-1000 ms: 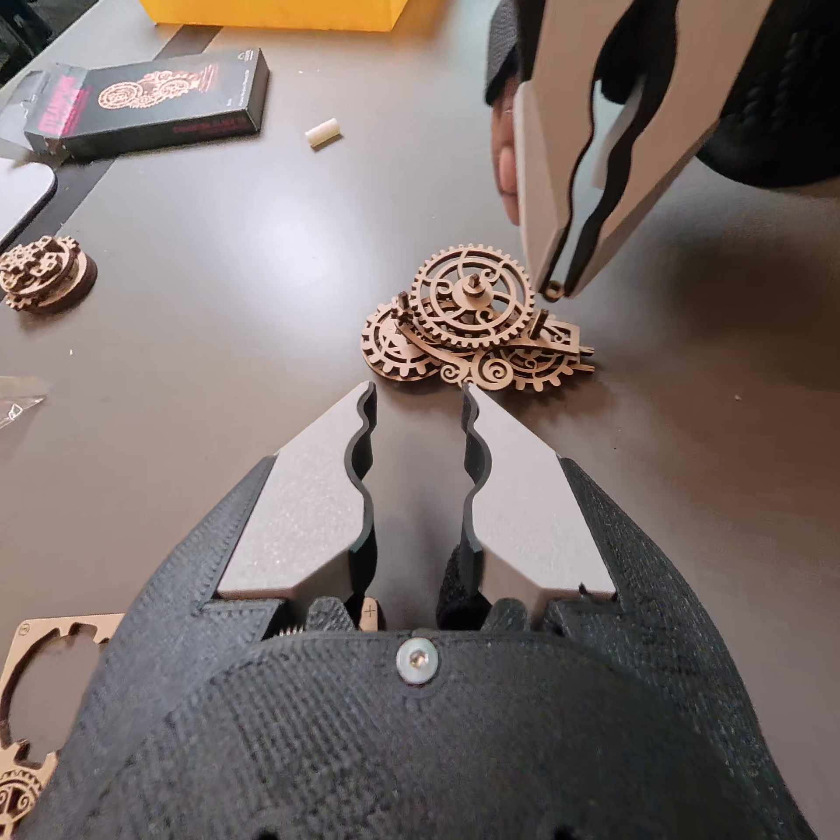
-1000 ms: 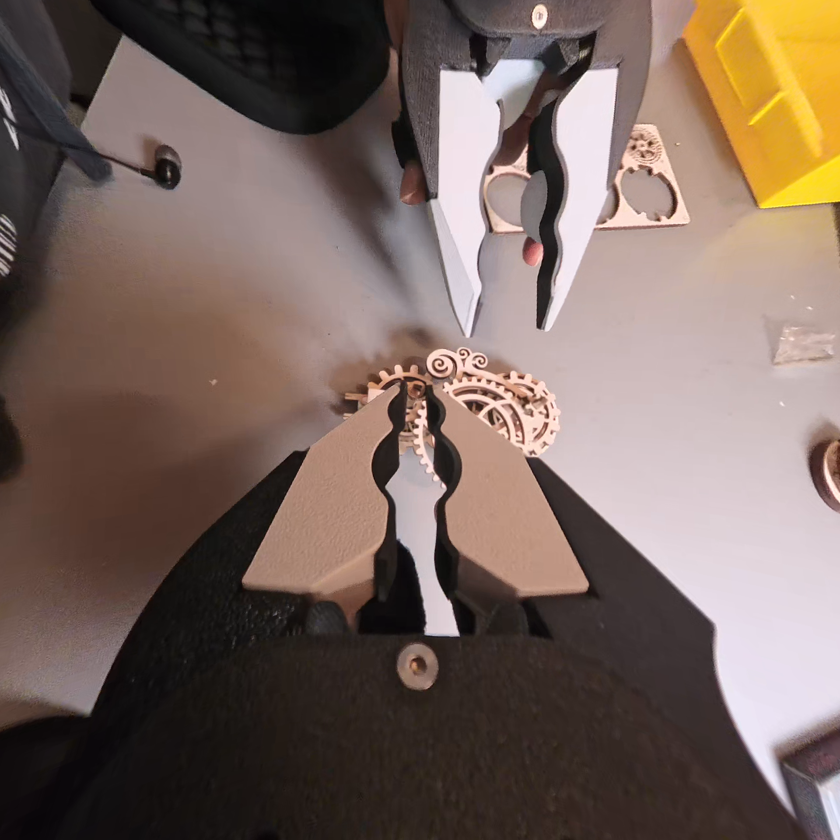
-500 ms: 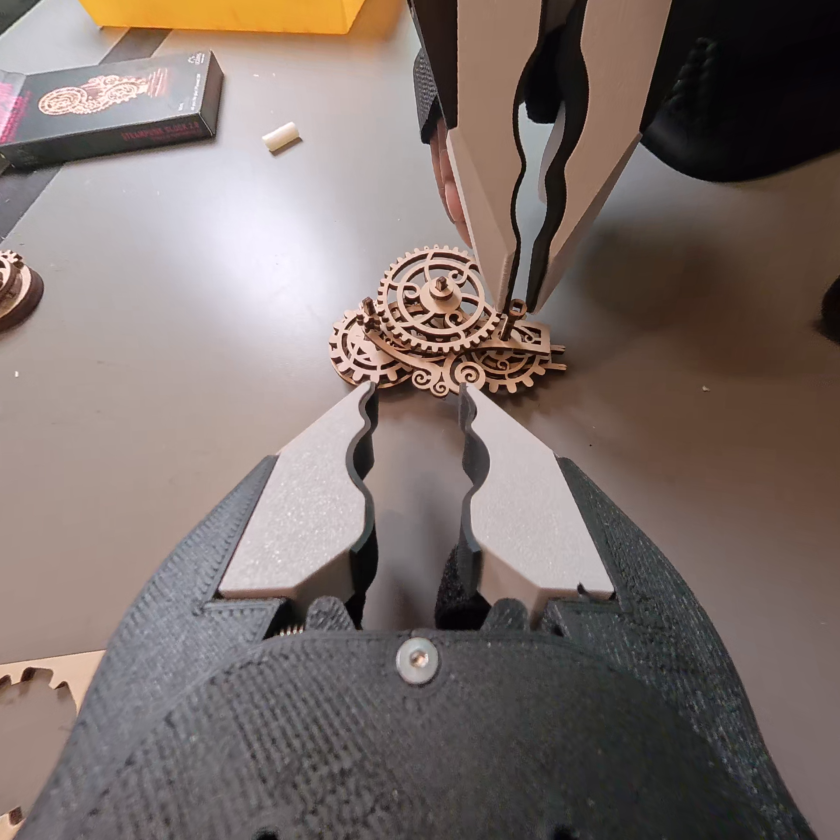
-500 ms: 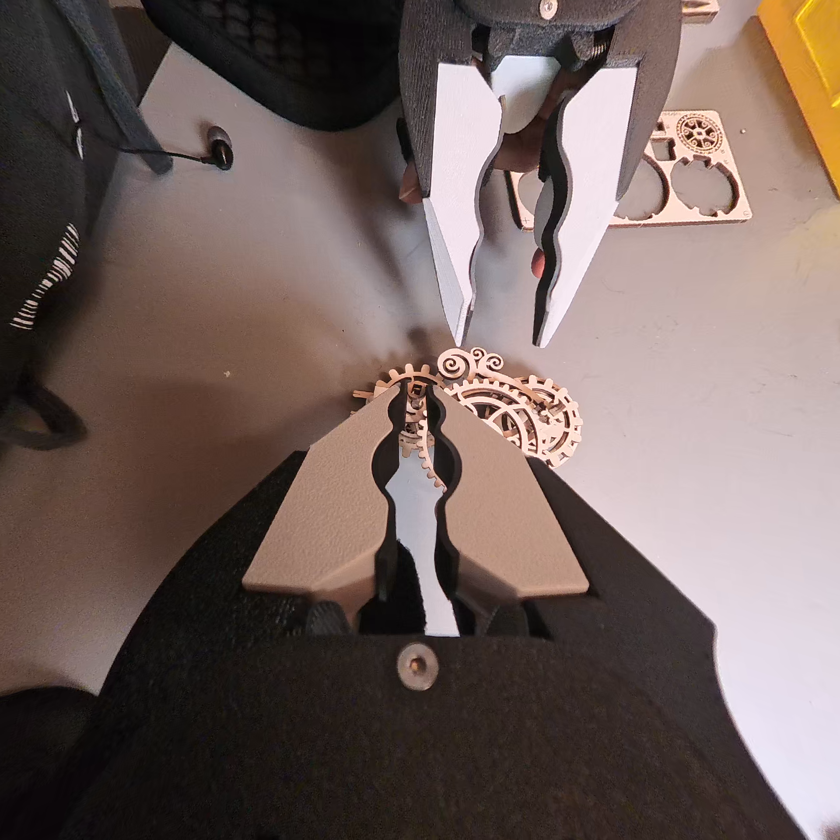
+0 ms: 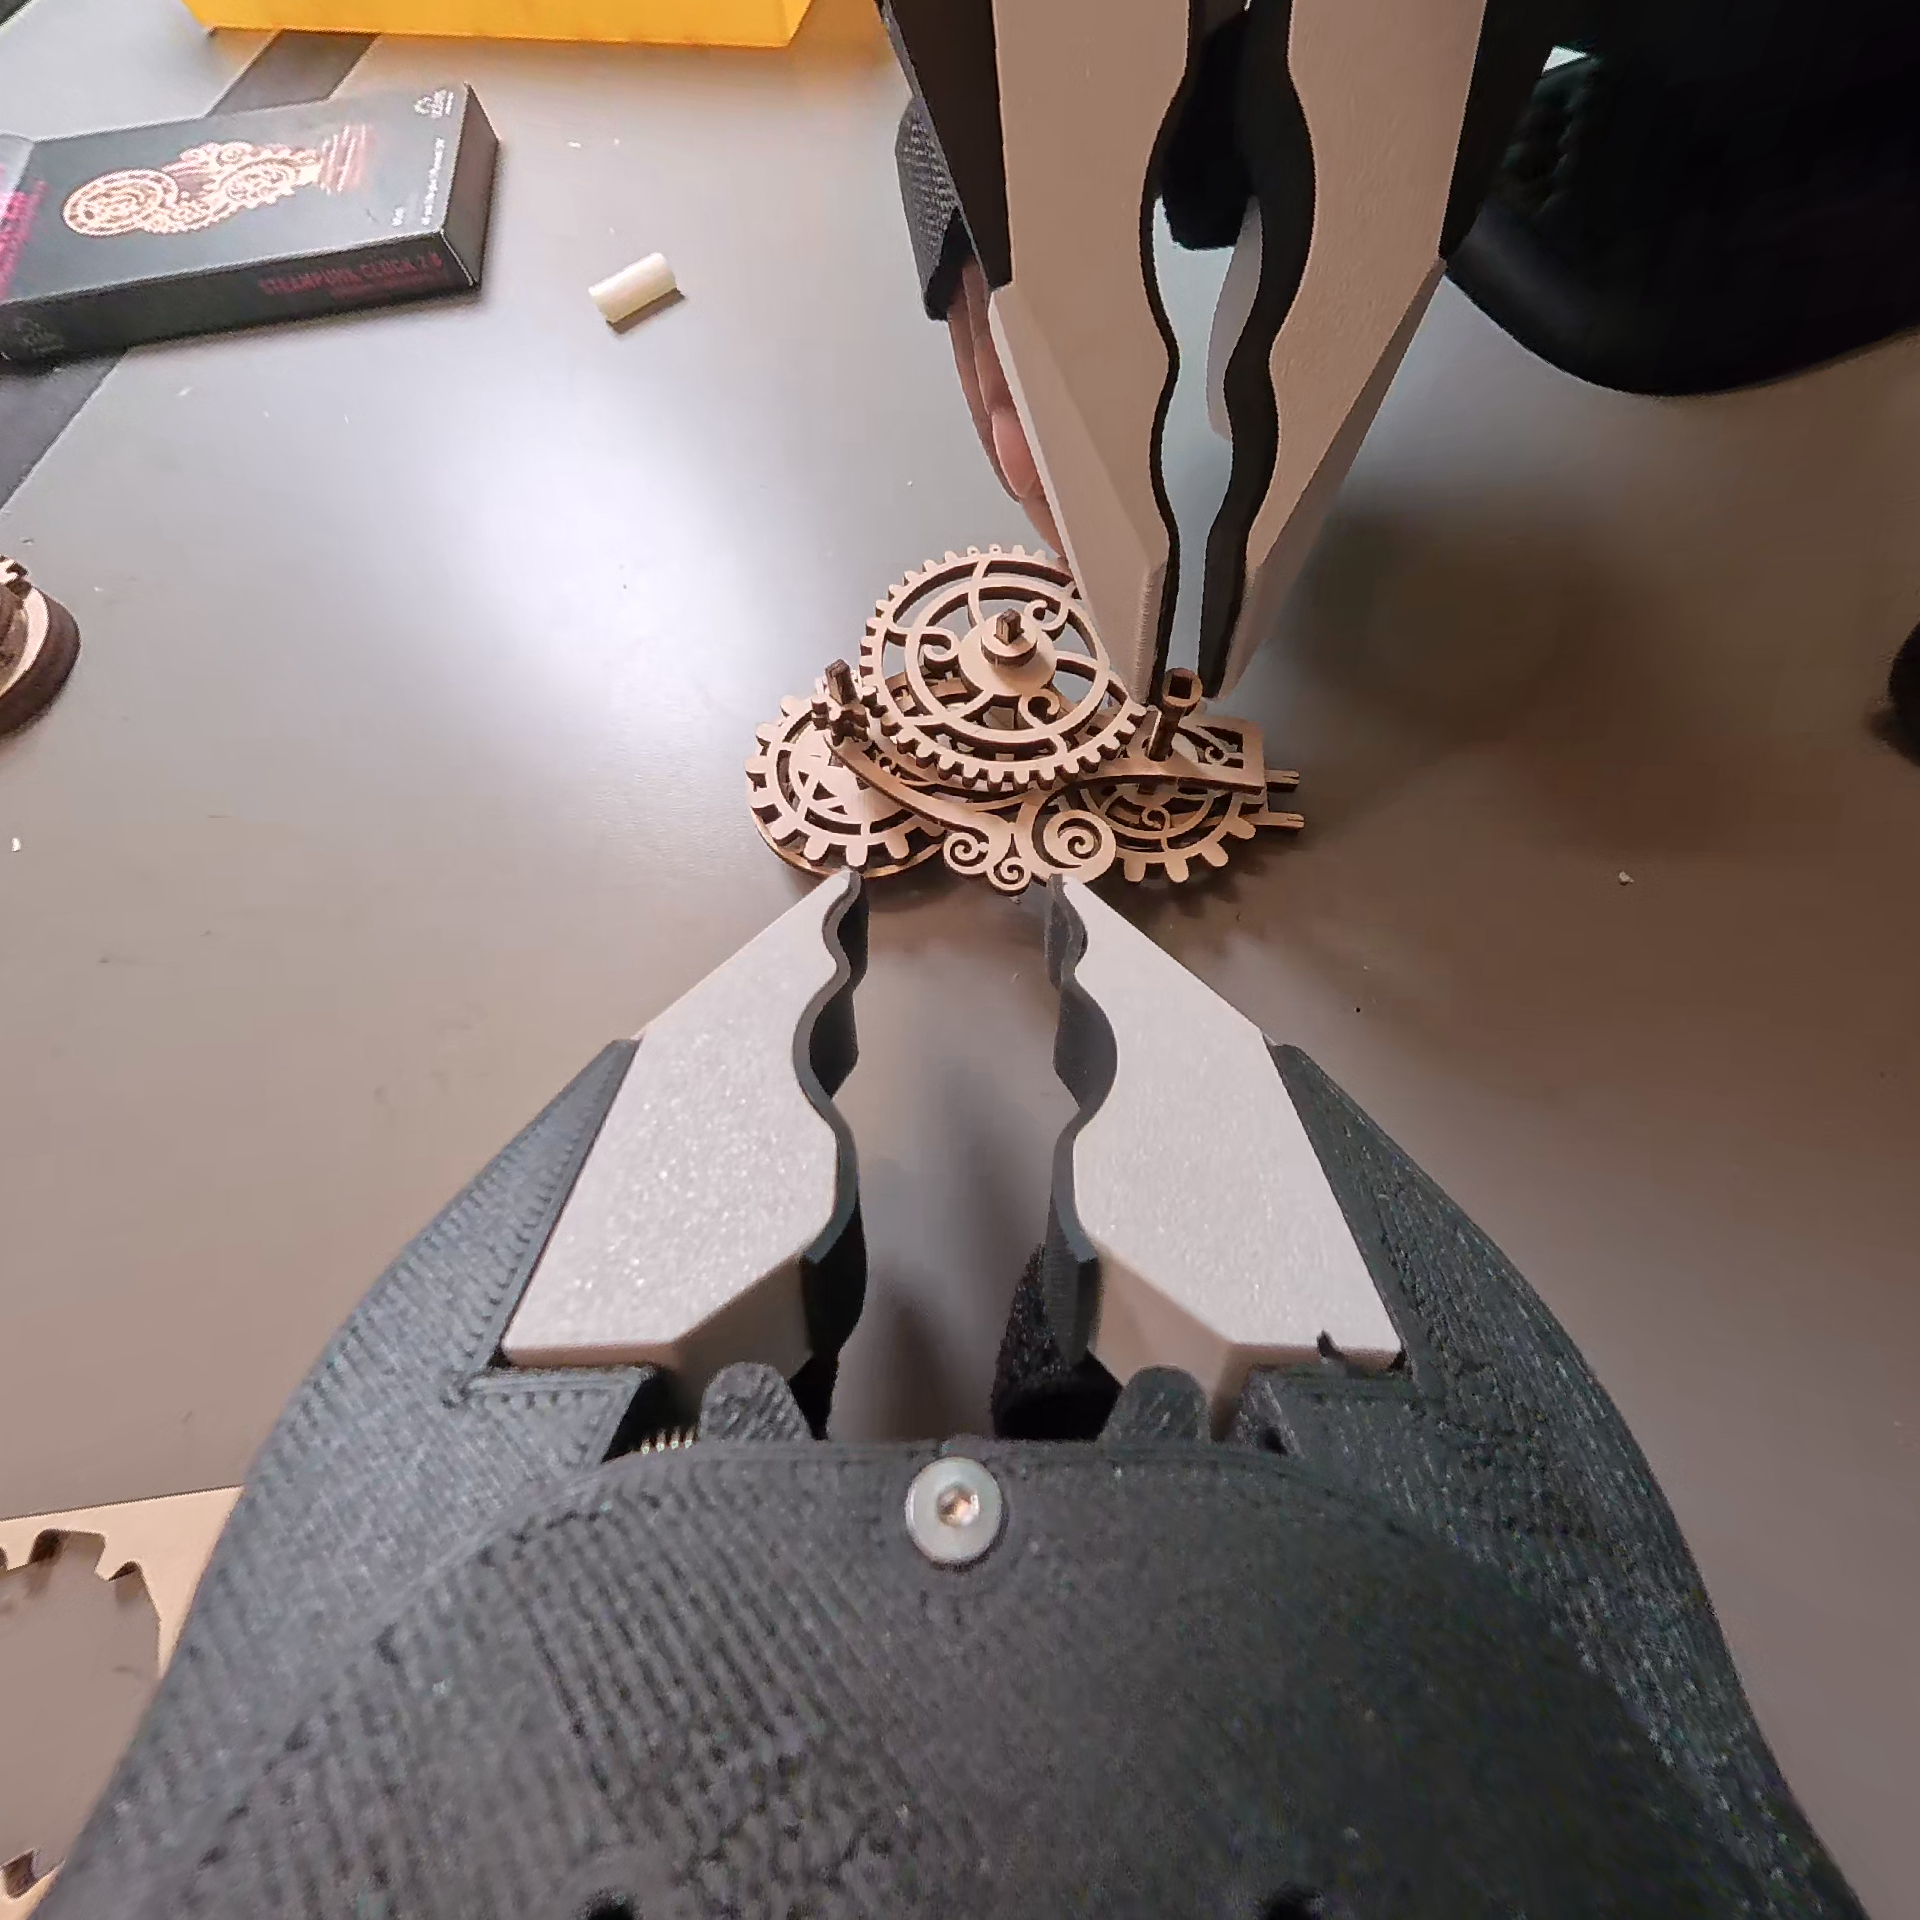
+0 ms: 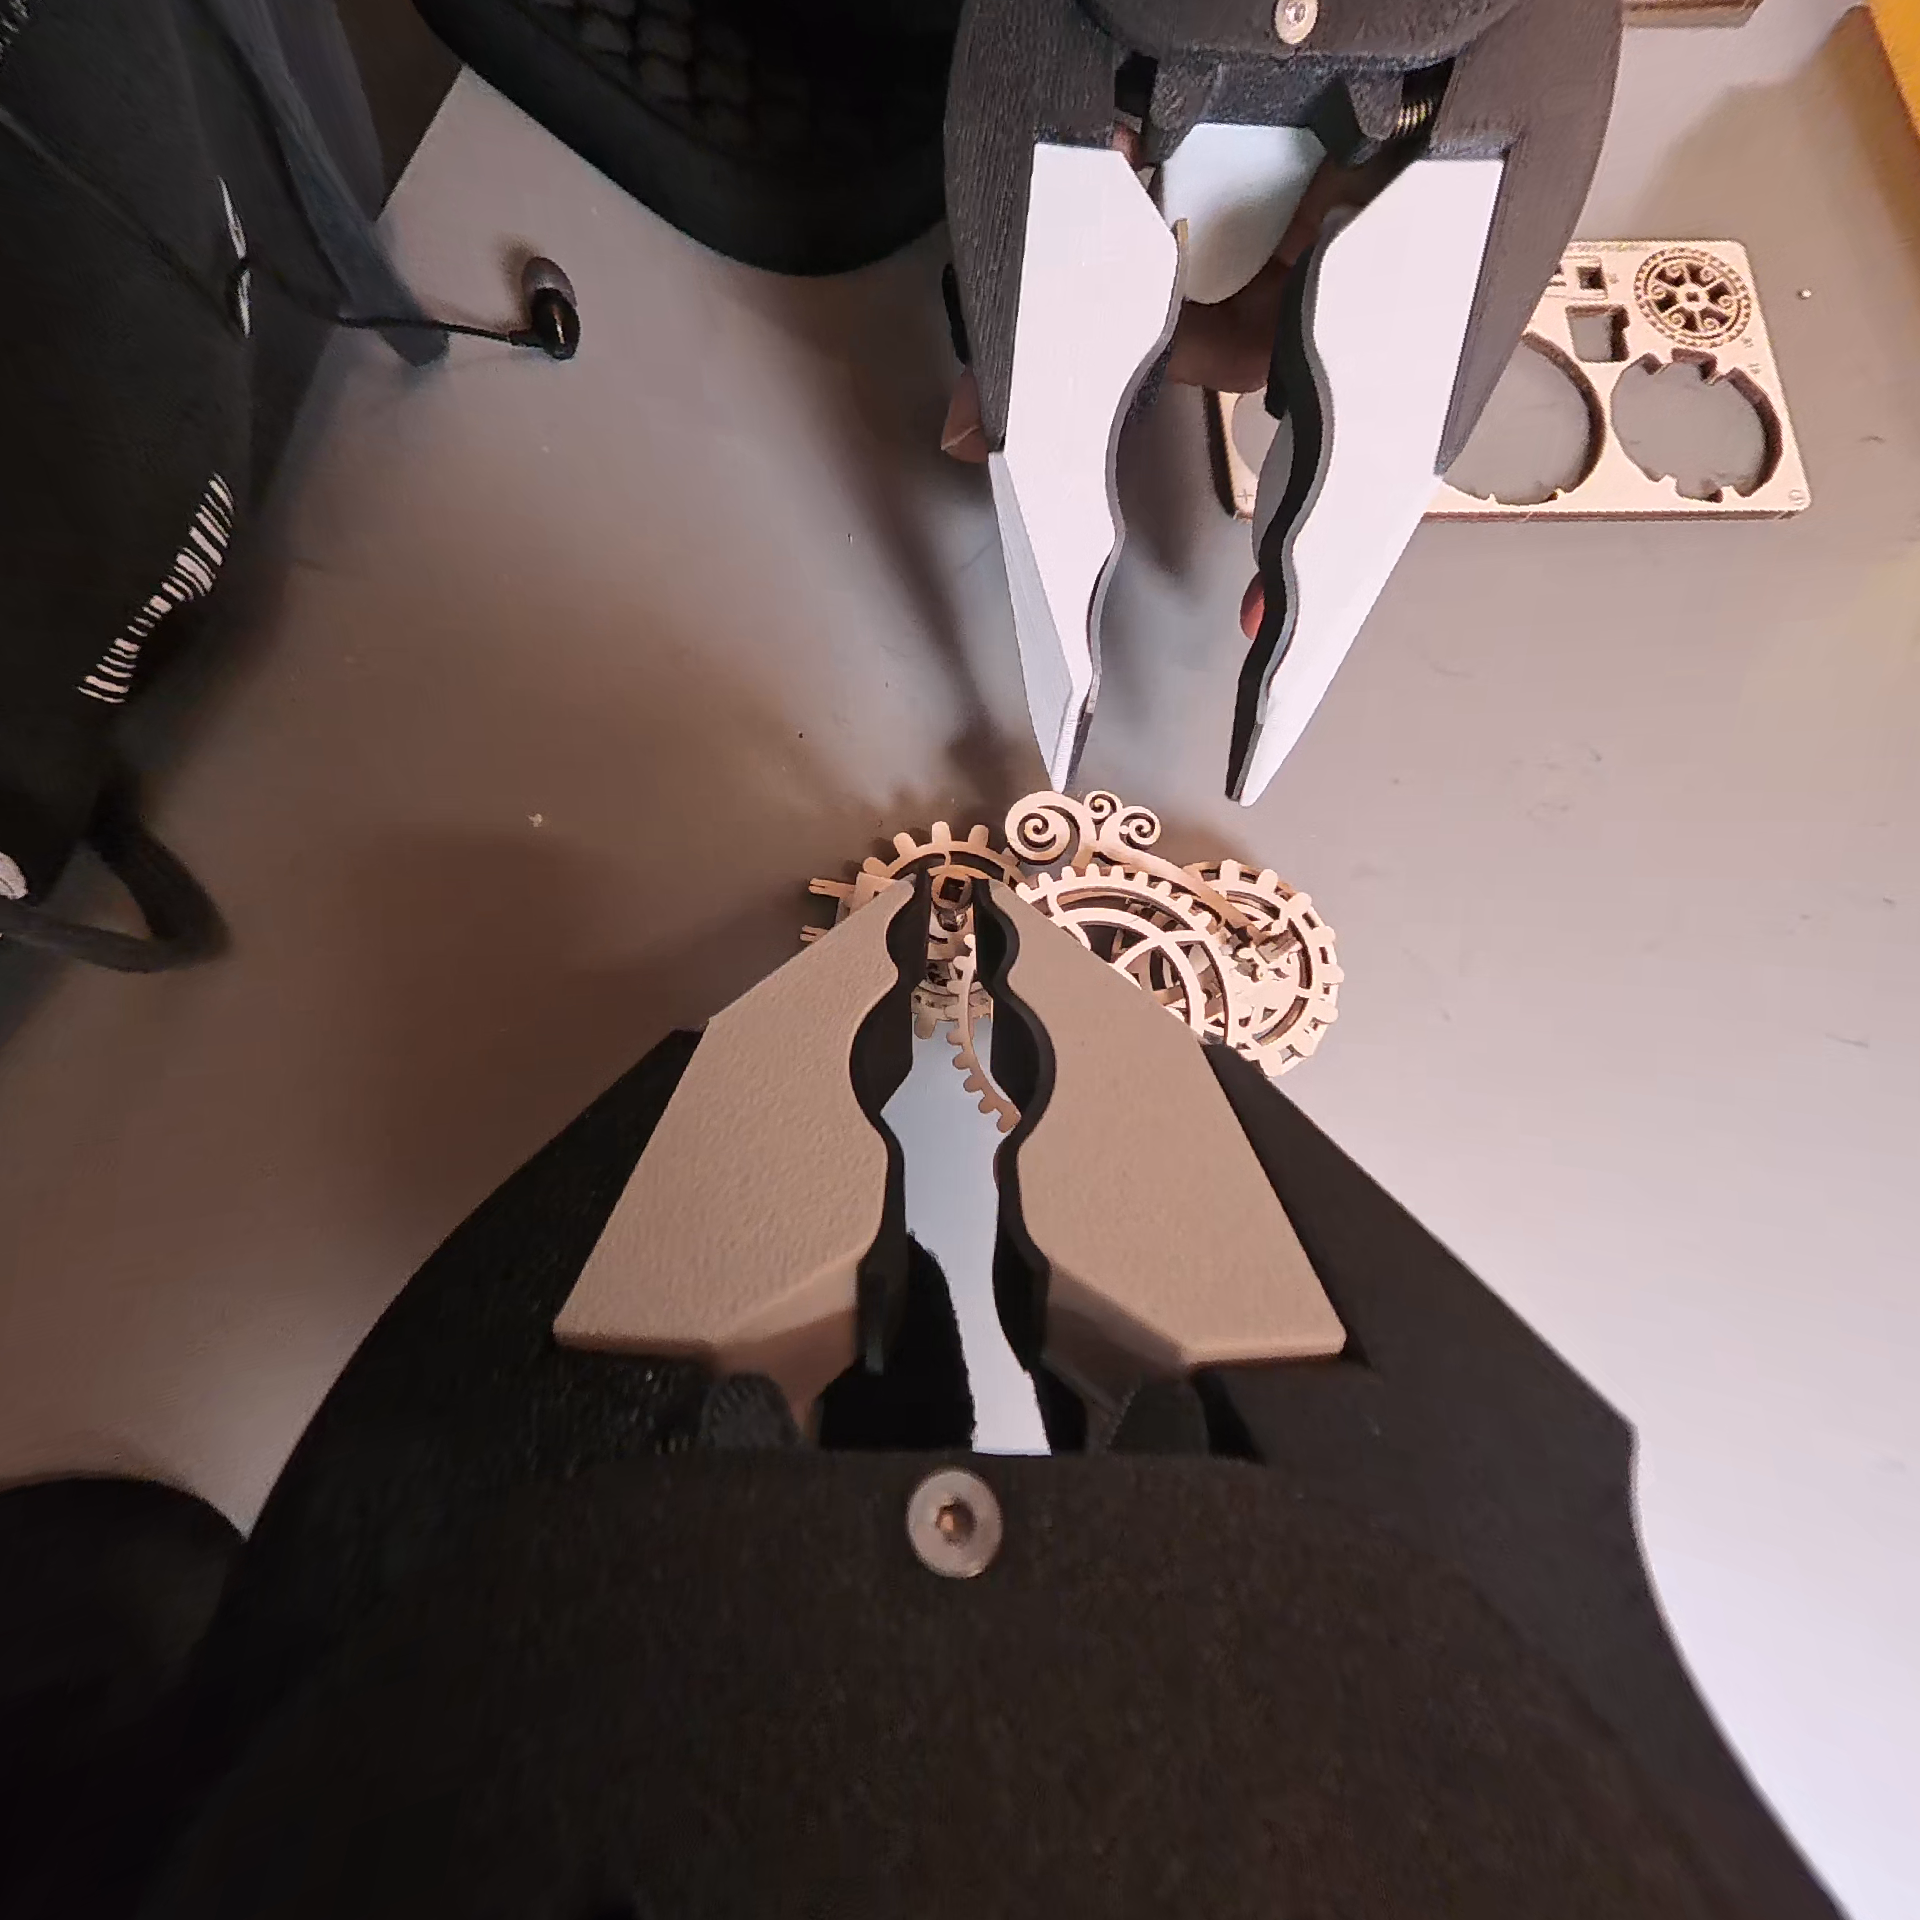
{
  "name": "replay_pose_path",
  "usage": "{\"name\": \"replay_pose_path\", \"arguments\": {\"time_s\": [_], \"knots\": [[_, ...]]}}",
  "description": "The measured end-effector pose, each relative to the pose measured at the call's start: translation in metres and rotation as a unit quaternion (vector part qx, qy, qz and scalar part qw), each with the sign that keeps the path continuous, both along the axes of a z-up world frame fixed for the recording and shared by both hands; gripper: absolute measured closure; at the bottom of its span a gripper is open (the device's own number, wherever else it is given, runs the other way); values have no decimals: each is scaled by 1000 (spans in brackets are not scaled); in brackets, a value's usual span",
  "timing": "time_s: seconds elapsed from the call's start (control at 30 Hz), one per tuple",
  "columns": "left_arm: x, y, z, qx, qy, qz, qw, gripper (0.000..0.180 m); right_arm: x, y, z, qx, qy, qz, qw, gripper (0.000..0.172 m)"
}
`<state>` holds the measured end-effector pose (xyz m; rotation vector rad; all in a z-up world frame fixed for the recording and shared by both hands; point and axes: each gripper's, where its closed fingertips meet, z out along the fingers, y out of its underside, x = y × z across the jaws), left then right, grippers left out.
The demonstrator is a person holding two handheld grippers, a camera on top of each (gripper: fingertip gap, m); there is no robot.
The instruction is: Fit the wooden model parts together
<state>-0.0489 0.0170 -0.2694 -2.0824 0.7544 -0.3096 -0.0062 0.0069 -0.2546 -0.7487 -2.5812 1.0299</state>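
Note:
A wooden gear model [image 5: 997, 748] lies flat on the grey table [image 5: 416, 727]. It also shows in the right wrist view [image 6: 1174, 935]. My right gripper [image 6: 948, 894] comes down from above at the model's end and is shut on a small wooden collar [image 6: 945, 888] with a square hole. In the left wrist view the right gripper [image 5: 1179, 675] holds the collar [image 5: 1181, 688] on top of an upright peg [image 5: 1164, 732] of the model. My left gripper [image 5: 951, 894] is open and empty, its tips just short of the model's scroll edge. It also shows across the table [image 6: 1155, 790].
A black box [image 5: 239, 249], a small white cylinder [image 5: 634, 291] and a yellow bin [image 5: 499, 21] lie beyond. Another wooden assembly [image 5: 26, 655] sits at the left edge. A punched-out wooden sheet [image 6: 1662, 416] lies behind the left gripper. A cable [image 6: 551, 312] lies near a black chair. Spacing between my two grippers at the tips: around 5 cm. Both grippers' tips are roughly 25 cm from the small white cylinder [image 5: 634, 291].
My right gripper has carried the collar down and across onto the model's peg. My left gripper has edged closer to the model, its jaws a little narrower.

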Motion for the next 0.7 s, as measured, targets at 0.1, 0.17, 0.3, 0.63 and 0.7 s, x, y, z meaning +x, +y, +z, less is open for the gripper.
{"name": "replay_pose_path", "arguments": {"time_s": [0.1,0.17,0.3,0.63,0.7], "knots": [[0,0,-2,-2,2,-1,1000,148,1,0,-1,7,-7,17,1000,166],[0,0,-2,-2,2,-1,1000,148,1,-1,-1,11,-10,29,999,166],[0,1,-1,1,-1,3,1000,150,2,0,-4,27,-23,52,998,166],[0,2,-2,3,-8,4,1000,150,3,2,-8,70,-47,88,993,165],[0,3,-2,3,-9,5,1000,150,3,2,-9,86,-49,89,991,165]]}}
